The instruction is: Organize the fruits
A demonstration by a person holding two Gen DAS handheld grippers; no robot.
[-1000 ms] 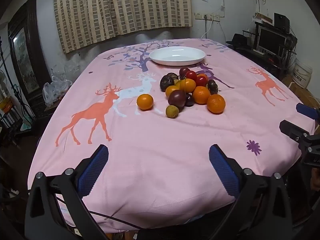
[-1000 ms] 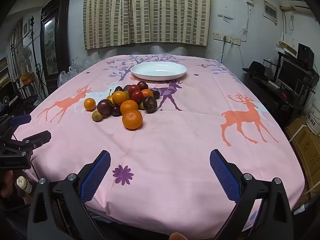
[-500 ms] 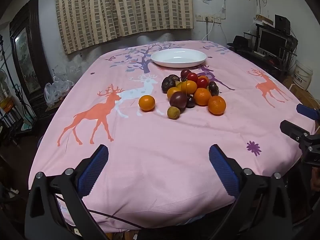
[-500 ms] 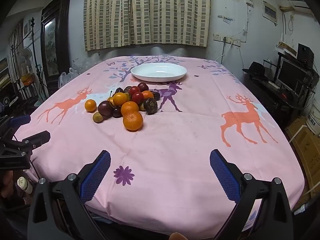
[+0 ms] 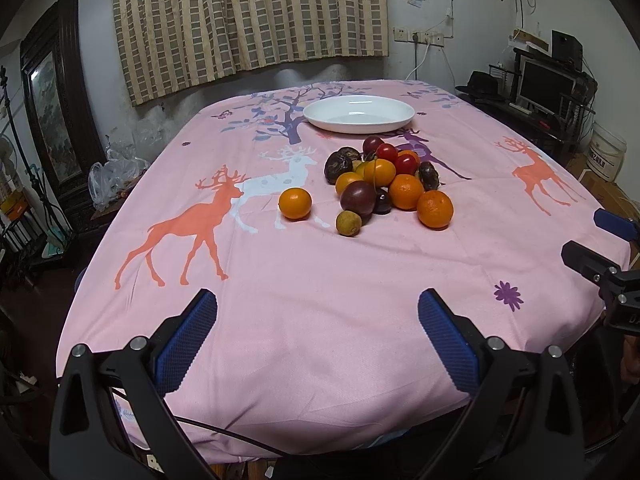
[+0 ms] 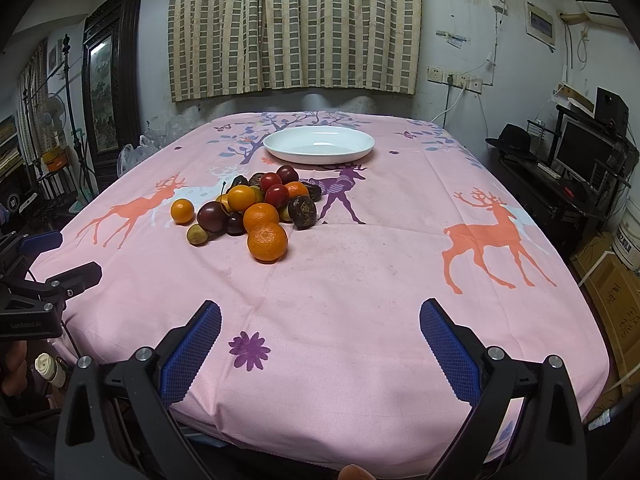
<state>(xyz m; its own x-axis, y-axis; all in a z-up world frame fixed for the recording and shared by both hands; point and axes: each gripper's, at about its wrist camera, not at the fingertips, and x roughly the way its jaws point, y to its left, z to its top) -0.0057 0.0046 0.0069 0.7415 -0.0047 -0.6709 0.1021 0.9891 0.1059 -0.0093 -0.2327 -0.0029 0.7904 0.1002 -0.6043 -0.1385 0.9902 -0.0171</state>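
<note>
A pile of fruit (image 5: 384, 184) lies mid-table: oranges, red tomatoes, dark plums and passion fruits, one small olive-coloured fruit (image 5: 348, 223). One orange (image 5: 295, 203) sits apart to the left. An empty white plate (image 5: 358, 113) stands behind the pile. My left gripper (image 5: 318, 336) is open and empty over the table's near edge. My right gripper (image 6: 320, 346) is open and empty at the near right edge; the pile (image 6: 256, 204) and plate (image 6: 319, 144) lie ahead of it. Each gripper shows at the side of the other's view.
The table wears a pink cloth with deer prints (image 5: 280, 280). A dark cabinet (image 5: 52, 120) and plastic bags (image 5: 116, 176) stand at the left. A desk with a monitor (image 6: 580, 160) and cardboard boxes (image 6: 608, 292) are at the right. Curtains hang behind.
Both views have shifted slightly, so the fruit and plate sit a little lower in frame. The fruit has not moved. Both grippers stay open.
</note>
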